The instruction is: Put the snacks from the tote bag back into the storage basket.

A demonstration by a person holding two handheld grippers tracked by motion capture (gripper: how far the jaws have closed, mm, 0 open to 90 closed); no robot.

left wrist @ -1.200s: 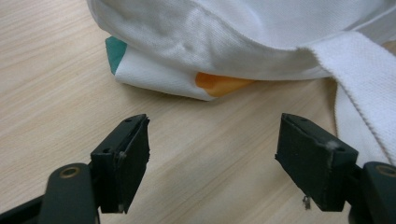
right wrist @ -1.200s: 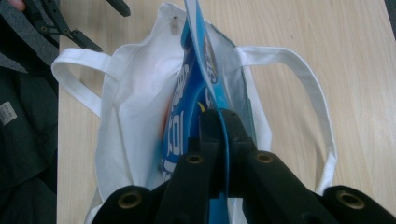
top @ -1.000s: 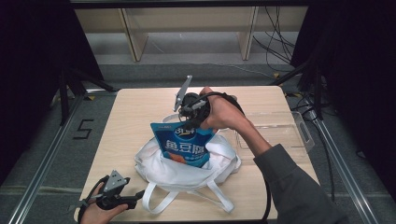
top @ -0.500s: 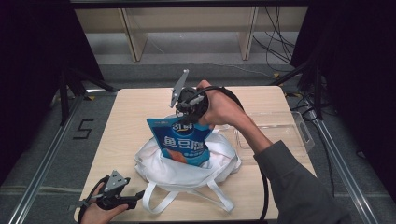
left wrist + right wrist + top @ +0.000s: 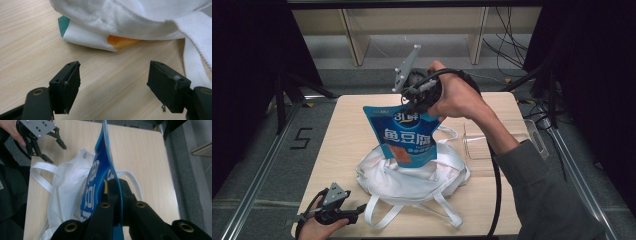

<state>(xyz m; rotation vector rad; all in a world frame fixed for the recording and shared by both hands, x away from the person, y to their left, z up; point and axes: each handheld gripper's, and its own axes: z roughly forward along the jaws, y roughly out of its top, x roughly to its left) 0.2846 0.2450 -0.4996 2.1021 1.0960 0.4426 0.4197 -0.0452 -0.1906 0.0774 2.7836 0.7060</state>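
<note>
A blue snack pouch (image 5: 404, 137) with white lettering hangs above a crumpled white tote bag (image 5: 412, 177) in the middle of the table. My right gripper (image 5: 419, 102) is shut on the pouch's top edge; in the right gripper view the pouch (image 5: 100, 177) runs edge-on between the closed jaws (image 5: 117, 192). Its lower end still dips into the bag's mouth. My left gripper (image 5: 357, 209) rests near the table's front left corner, open, with nothing between its pads (image 5: 72, 82). Just ahead of it lies the tote bag's corner (image 5: 100, 37) with a teal and orange print.
A clear plastic box (image 5: 497, 140) stands on the right side of the wooden table (image 5: 347, 135). The bag's white straps (image 5: 432, 207) trail toward the front edge. Wooden shelving stands beyond the table.
My right gripper has risen with the blue pouch, drawing most of it up out of the tote bag. The left gripper has stayed in place.
</note>
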